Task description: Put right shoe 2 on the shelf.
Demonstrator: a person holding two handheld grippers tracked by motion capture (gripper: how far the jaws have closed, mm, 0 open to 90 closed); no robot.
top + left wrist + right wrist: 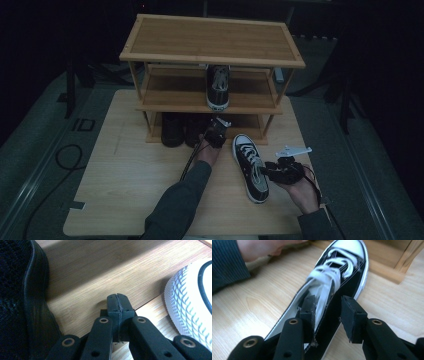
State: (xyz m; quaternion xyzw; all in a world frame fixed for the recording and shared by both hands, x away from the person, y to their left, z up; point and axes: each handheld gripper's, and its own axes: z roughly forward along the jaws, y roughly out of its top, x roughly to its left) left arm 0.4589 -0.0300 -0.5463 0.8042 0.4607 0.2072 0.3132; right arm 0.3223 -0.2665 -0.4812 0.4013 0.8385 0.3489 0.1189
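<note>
A black-and-white laced sneaker [251,167] lies on the table, toe toward the rack, and it is large in the right gripper view [342,272]. My right gripper [266,169] stands open at its heel end. In the right gripper view [328,301] one jaw sits over the tongue and laces and the other outside the black side wall, with a gap at both pads. My left gripper [216,129] is shut on nothing at the front of the rack's bottom shelf [82,277]. Its closed tips [117,302] lie between a black shoe [22,302] and the sneaker's white toe [190,300].
A three-level bamboo shoe rack [212,40] stands at the back of the wooden table [130,185]. A matching sneaker [218,86] rests on the middle shelf. Dark shoes [180,130] fill the left of the bottom shelf. A cable [67,157] loops on the floor at the left.
</note>
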